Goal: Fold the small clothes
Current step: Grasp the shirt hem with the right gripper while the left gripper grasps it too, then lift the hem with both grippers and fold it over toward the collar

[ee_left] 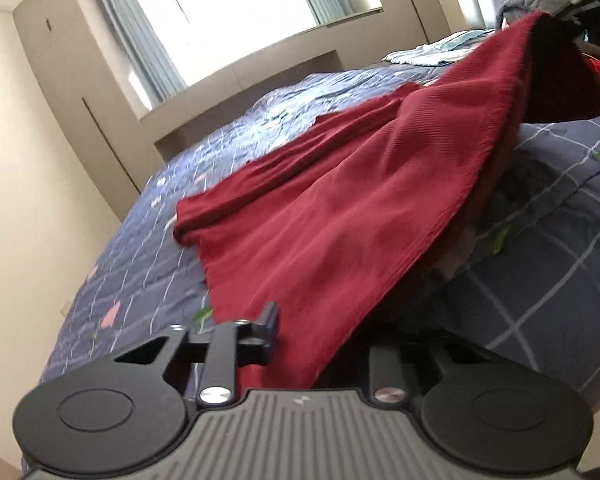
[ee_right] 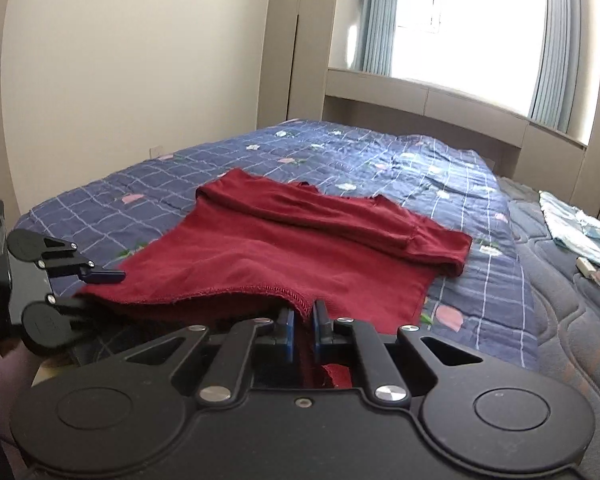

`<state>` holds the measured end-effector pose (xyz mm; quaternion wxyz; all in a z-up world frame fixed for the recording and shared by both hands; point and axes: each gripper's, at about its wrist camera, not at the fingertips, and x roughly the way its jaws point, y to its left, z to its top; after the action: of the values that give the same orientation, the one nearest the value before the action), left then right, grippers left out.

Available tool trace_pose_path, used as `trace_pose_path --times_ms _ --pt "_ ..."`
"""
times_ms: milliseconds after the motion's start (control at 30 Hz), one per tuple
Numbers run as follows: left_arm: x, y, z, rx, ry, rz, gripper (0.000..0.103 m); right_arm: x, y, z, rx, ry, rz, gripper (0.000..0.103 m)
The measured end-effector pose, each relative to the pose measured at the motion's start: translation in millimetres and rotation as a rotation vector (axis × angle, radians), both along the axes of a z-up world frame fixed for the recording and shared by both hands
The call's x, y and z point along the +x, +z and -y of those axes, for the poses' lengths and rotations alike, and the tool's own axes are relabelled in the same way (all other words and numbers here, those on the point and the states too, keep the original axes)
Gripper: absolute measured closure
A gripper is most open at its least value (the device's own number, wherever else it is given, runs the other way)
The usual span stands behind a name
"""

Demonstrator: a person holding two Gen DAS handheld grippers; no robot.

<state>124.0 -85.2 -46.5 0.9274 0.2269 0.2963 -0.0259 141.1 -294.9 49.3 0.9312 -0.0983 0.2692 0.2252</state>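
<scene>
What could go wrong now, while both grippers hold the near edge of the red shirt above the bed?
1. The right gripper pinches only a narrow bit of the red shirt's hem, so the cloth may slip out when it is pulled.
2. The left gripper is closed on the other corner, but its lower finger is hidden under cloth; it might also catch the blue bedcover.
3. The sleeve lies bunched across the shirt, so the fold could come out uneven.

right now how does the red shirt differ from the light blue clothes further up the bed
The red shirt is dark, spread wide and lifted at its near hem by the right gripper; the light blue clothes are pale, bunched small and untouched at the far side. Both lie on the blue quilt.
</scene>
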Motion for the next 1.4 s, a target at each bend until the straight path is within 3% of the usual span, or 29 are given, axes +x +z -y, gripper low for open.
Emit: trace_pose_path --times_ms 33,100,333,500,667,800,967,1067,1200,1400 --pt "-1.7 0.5 -2.0 0.004 -0.001 0.001 0.093 -0.9 -1.7 -0.4 -0.004 0.002 -0.006 0.094" --pt "-8.6 3.5 -4.9 0.02 -0.013 0.025 0.098 -3.8 -4.8 -2.8 -0.034 0.012 -0.004 0.094" --pt "-17.7 33.0 -12.1 0.113 -0.136 0.112 0.1 -19.8 -23.3 -18.0 -0.224 0.093 0.044 0.096" --pt "-20.1 50.5 -21.9 0.115 -0.246 0.054 0.1 -36.3 -31.1 -23.1 -0.308 0.167 0.045 0.097" --pt "-38.4 54.8 -24.6 0.137 -0.314 0.05 0.101 -59.7 -29.1 -26.0 -0.357 0.219 0.048 0.097" --pt "-61.0 53.5 -29.4 0.061 -0.315 -0.064 0.101 -91.4 -26.3 -25.3 -0.377 0.285 -0.03 0.097" --pt "-97.9 59.6 -40.5 0.03 -0.428 -0.203 0.1 -117.8 -9.6 -19.2 -0.351 0.379 -0.19 0.097" --pt "-86.2 72.1 -47.9 -0.017 -0.452 -0.266 0.1 -100.3 6.8 -12.0 -0.284 0.366 -0.215 0.097" --pt "-40.7 98.2 -64.4 -0.162 -0.476 -0.344 0.1 -59.6 29.6 -8.6 -0.271 0.369 -0.182 0.096" --pt "40.4 148.6 -64.2 -0.074 -0.491 -0.263 0.099 28.7 70.3 -6.9 -0.372 0.368 -0.014 0.094"
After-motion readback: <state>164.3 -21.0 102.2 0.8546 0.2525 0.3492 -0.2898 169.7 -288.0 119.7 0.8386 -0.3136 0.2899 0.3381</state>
